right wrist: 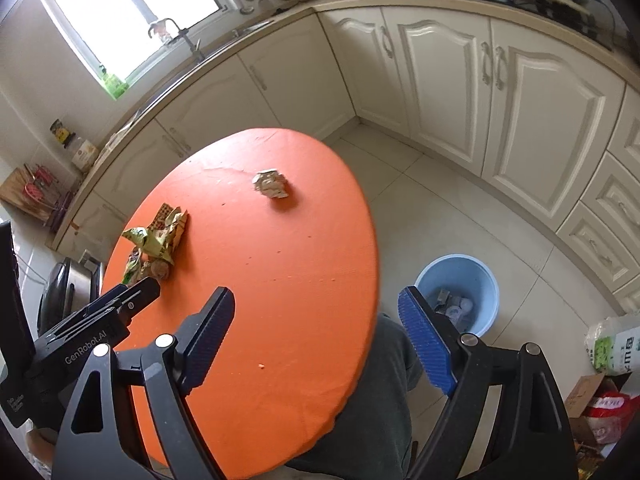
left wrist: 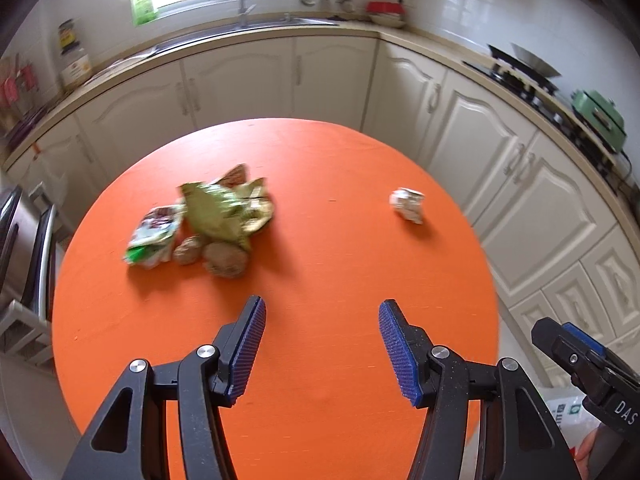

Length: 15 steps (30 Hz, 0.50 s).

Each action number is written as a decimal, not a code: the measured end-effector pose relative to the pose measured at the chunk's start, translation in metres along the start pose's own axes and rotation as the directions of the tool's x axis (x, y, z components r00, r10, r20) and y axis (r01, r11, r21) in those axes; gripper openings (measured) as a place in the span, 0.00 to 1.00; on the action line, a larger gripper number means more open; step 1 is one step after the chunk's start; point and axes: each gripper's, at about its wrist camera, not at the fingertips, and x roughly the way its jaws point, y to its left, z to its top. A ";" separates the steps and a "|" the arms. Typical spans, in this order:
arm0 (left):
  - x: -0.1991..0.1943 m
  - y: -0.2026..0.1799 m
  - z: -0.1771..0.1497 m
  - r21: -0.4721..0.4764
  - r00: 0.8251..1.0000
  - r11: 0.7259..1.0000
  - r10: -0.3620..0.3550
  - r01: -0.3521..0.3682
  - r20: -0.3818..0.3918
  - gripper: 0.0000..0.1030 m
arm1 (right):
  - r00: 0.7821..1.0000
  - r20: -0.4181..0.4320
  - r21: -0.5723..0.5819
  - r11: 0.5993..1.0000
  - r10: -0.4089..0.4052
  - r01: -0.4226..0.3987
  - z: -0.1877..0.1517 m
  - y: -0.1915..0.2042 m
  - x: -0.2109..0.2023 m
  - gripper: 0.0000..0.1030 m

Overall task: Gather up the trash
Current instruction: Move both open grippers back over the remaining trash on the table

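Hovering over the orange table (left wrist: 320,264), both grippers, left (left wrist: 321,350) and right (right wrist: 316,340), stand spread and empty. Crumpled wrappers (left wrist: 224,216) lie near its left edge, a paper ball (left wrist: 407,205) toward its right edge.

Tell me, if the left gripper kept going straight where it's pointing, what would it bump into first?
Probably the bare orange table. The left gripper is open and empty, aiming down between the wrapper pile and the paper ball, touching neither. Depth is hard to judge.
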 end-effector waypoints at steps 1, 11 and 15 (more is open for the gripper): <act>-0.002 0.010 0.000 -0.014 1.000 1.000 0.003 -0.003 0.000 0.53 | 1.000 -0.006 -0.015 1.000 0.003 -0.003 0.000 0.010 0.004 0.83; -0.005 0.137 -0.005 -0.192 0.999 0.981 -0.010 0.003 -0.036 0.53 | 0.989 -0.139 -0.164 0.984 0.050 -0.073 -0.008 0.126 0.056 0.83; -0.009 0.181 -0.006 -0.253 0.999 0.968 -0.007 -0.002 -0.033 0.53 | 0.984 -0.174 -0.222 0.972 0.041 -0.080 -0.006 0.171 0.077 0.83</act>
